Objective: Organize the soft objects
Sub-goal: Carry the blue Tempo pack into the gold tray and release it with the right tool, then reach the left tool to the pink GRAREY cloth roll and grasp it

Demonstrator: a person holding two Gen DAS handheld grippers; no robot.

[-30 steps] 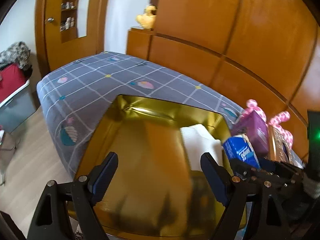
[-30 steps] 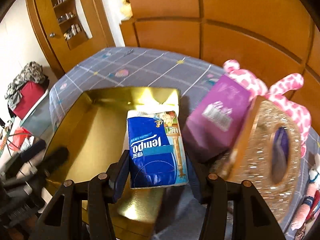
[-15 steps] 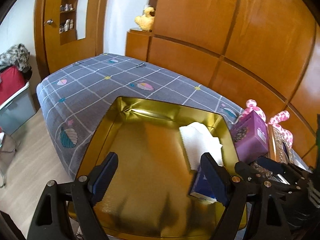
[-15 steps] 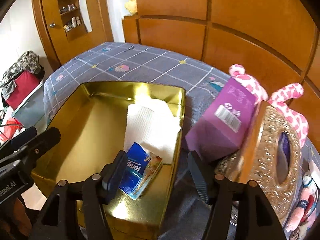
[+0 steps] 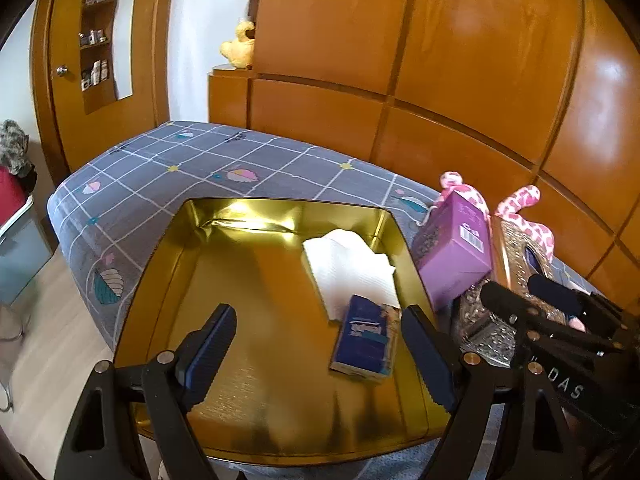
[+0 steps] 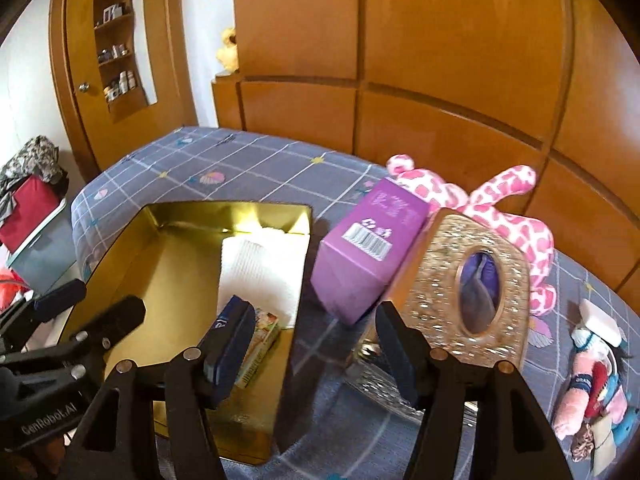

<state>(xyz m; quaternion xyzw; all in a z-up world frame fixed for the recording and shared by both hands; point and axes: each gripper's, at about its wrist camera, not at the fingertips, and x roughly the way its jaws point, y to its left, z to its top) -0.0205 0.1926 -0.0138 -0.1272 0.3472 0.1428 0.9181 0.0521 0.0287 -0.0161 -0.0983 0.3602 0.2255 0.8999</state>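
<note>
A gold tray (image 5: 168,264) lies on the grey checked bedspread (image 5: 160,176). Inside it rest a white stack of tissues (image 5: 352,264) and, in front of that, a blue Tempo tissue pack (image 5: 366,336), lying flat and free. My left gripper (image 5: 316,344) hovers open over the tray's near half with nothing between its fingers. My right gripper (image 6: 312,344) is open over the tray's right rim (image 6: 296,320), with the blue pack (image 6: 260,336) just behind its left finger. A purple box (image 6: 368,256) leans on a glittery gold tissue box (image 6: 472,280).
A pink spotted plush (image 6: 500,200) lies behind the two boxes. A small doll (image 6: 596,372) lies on the bed at the far right. Wooden wardrobe panels (image 5: 440,80) rise behind the bed. The bed's edge drops to the floor (image 5: 48,320) on the left.
A second ago my right gripper held the blue pack over the tray. It has let go; the pack now lies in the tray and the gripper has drawn back to the right.
</note>
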